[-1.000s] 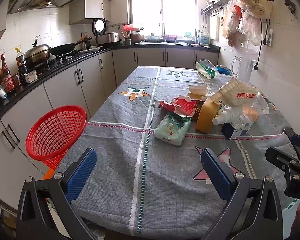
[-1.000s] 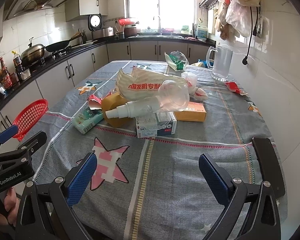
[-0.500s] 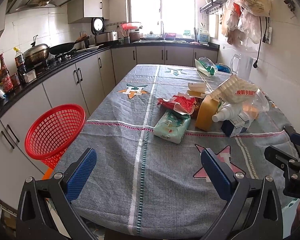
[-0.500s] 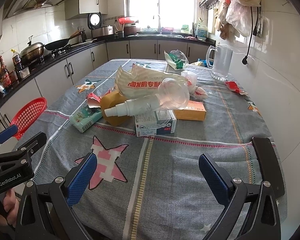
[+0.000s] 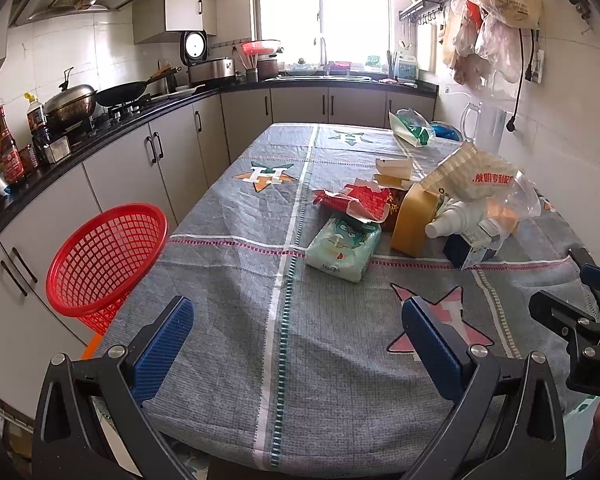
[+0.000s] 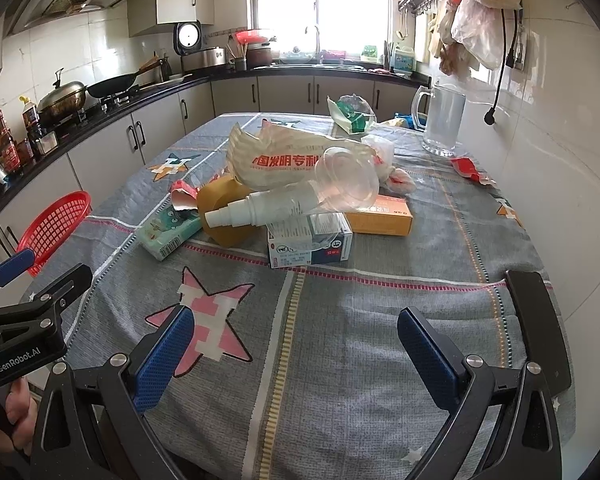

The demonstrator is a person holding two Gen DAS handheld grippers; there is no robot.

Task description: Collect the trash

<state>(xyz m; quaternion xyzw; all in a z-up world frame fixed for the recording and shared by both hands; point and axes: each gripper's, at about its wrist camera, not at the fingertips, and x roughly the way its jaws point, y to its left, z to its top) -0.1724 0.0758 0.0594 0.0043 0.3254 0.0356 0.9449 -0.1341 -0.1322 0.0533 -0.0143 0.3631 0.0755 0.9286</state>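
A pile of trash lies mid-table: a green tissue pack [image 5: 343,247] [image 6: 168,232], a red wrapper [image 5: 356,200], a yellow tape roll [image 5: 414,220] [image 6: 224,216], a white spray bottle [image 6: 260,210], a blue-white box [image 6: 309,242], an orange box [image 6: 380,216], a clear plastic cup [image 6: 346,182] and a printed paper bag [image 6: 284,158]. A red basket [image 5: 106,258] [image 6: 56,226] stands off the table's left edge. My left gripper [image 5: 296,344] is open and empty over the near table edge. My right gripper [image 6: 294,350] is open and empty, near the front edge.
The table wears a grey cloth with star prints [image 5: 236,216]. A glass jug [image 6: 442,120], a green-white bag [image 6: 350,116] and a red scrap [image 6: 470,168] sit at the far right. A black phone [image 6: 538,328] lies near right. Counters and stove run along the left.
Both grippers have drifted slightly forward toward the pile. Both stay open and empty.
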